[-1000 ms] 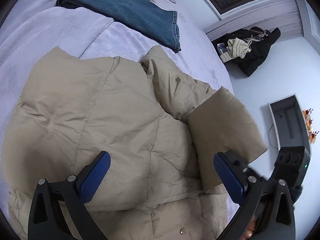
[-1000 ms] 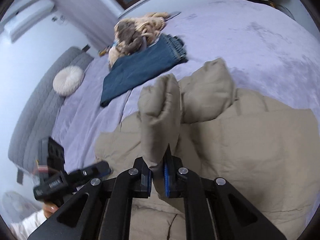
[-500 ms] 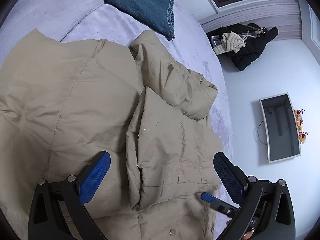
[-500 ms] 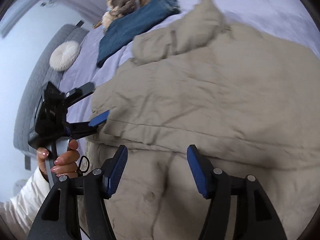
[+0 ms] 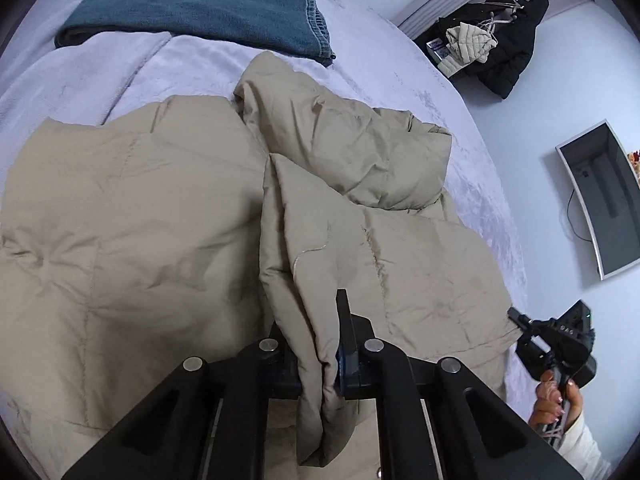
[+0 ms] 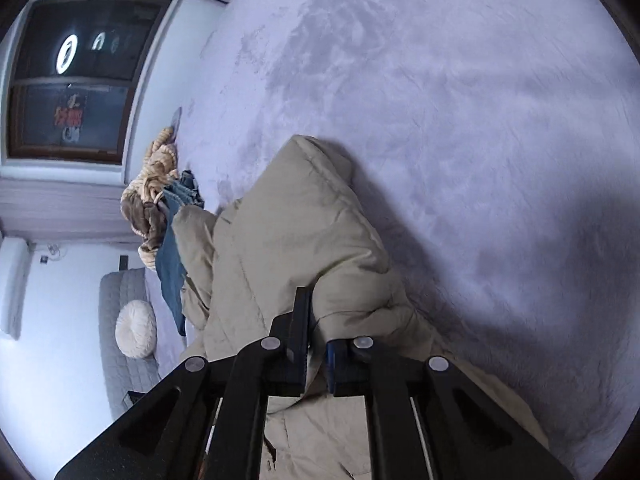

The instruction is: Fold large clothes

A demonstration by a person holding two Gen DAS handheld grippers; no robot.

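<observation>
A beige puffer jacket (image 5: 132, 232) lies spread on the lavender bed (image 5: 420, 92). One sleeve is folded across its body. My left gripper (image 5: 316, 356) is shut on a fold of the jacket's fabric near its lower middle. My right gripper (image 6: 317, 344) is shut on the jacket's edge (image 6: 304, 248) at the right side; it also shows at the right of the left wrist view (image 5: 520, 320), held by a hand.
Folded blue jeans (image 5: 208, 4) and a tan knitted garment (image 6: 154, 184) lie at the far side of the bed. Dark clothes (image 5: 496, 48) are piled on the floor beyond it. A monitor (image 5: 600, 200) lies on the floor at the right. A grey sofa with a round cushion (image 6: 134, 328) stands beyond.
Both grippers were open half a second ago and have shut on the jacket. The right gripper let go of the sleeve, which now lies folded over the body, and moved to the jacket's edge.
</observation>
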